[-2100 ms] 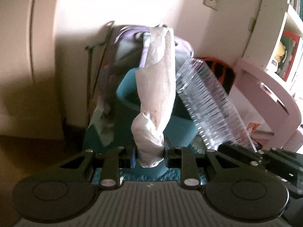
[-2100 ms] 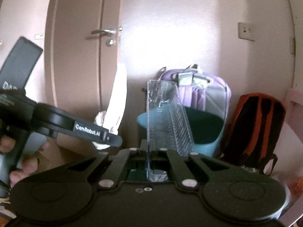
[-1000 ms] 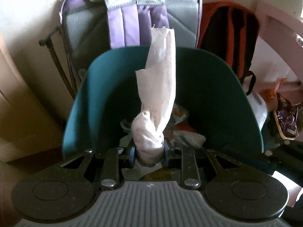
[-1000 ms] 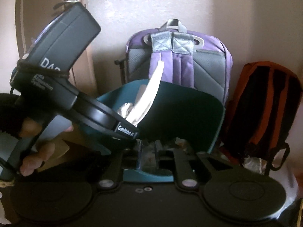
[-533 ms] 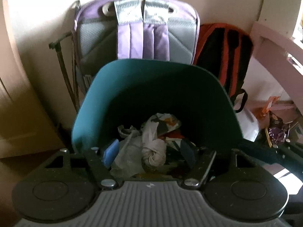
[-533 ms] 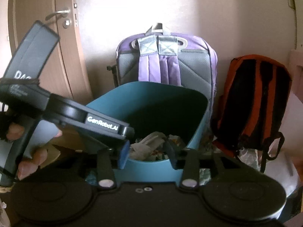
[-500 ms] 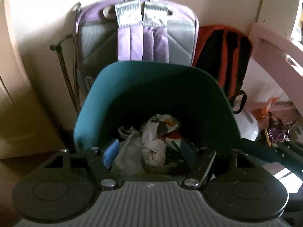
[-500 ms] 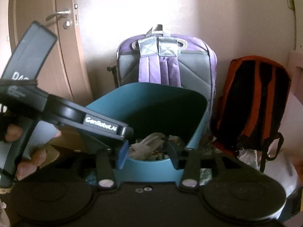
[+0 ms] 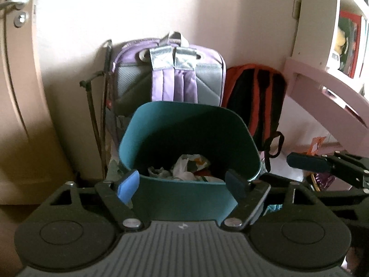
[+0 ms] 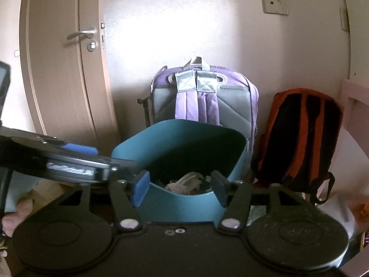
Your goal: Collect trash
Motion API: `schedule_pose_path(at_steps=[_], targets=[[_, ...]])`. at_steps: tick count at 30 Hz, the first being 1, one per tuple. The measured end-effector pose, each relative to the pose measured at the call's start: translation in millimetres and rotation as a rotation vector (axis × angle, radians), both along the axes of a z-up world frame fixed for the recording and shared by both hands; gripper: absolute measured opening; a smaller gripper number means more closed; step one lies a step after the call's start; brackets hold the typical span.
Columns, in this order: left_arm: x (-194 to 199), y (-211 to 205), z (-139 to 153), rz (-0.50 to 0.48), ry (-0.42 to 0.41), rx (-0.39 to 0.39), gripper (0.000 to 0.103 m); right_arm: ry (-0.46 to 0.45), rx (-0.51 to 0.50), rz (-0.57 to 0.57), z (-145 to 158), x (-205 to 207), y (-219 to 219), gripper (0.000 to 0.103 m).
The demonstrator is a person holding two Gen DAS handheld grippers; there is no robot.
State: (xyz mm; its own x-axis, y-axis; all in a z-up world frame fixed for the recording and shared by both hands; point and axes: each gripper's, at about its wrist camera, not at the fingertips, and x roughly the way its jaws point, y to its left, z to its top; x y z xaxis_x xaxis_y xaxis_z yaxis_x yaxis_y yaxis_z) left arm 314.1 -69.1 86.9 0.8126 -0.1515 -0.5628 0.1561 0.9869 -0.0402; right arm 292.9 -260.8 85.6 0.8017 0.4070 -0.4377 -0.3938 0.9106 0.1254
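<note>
A teal trash bin [image 9: 189, 127] stands on the floor against the wall and holds crumpled tissue and wrappers [image 9: 184, 169]. It also shows in the right wrist view [image 10: 184, 136], with the trash [image 10: 184, 182] inside. My left gripper [image 9: 183, 183] is open and empty, just in front of and above the bin's near rim. My right gripper [image 10: 181, 188] is open and empty, also in front of the bin. The left gripper's body crosses the right wrist view at the left [image 10: 69, 161].
A purple backpack [image 9: 170, 78] and an orange-black backpack [image 9: 253, 101] lean on the wall behind the bin. A door [image 10: 62, 69] is at the left. A pink shelf unit [image 9: 327, 87] and loose wrappers [image 9: 316, 147] are at the right.
Both grippers have drawn back and up from the bin. The tissue and the clear plastic tray held earlier were let go into the bin; both grippers stand wide open.
</note>
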Motion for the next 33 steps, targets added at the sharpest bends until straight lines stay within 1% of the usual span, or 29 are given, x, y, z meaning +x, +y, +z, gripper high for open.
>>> schedule_pose_path(at_steps=[4,6,8,11,13,17,22,27,33], targets=[[-19,5,5,-0.007,-0.037,-0.009,0.087,-0.011,0.001,-0.016,3,-8,-2,0.061],[-29,6,7,0.003,-0.063,-0.007,0.091,-0.018,0.017,-0.026,4,-12,-4,0.064],[-38,8,8,0.004,-0.085,-0.012,0.103,-0.028,0.034,-0.035,6,-17,-6,0.065],[-51,10,8,0.007,-0.116,-0.018,0.103,-0.032,0.063,-0.047,7,-23,-10,0.066],[-57,10,8,0.004,-0.118,-0.026,0.103,-0.029,0.081,-0.045,7,-27,-12,0.066],[-70,10,6,-0.009,-0.135,-0.029,0.103,-0.034,0.086,-0.042,6,-38,-11,0.067],[-83,8,4,-0.020,-0.129,-0.041,0.103,-0.041,0.101,-0.043,6,-52,-11,0.067],[-94,5,5,-0.018,-0.137,-0.024,0.103,-0.036,0.104,-0.043,6,-58,-12,0.067],[-103,4,7,-0.011,-0.144,-0.030,0.103,-0.060,0.098,-0.041,10,-68,-14,0.068]])
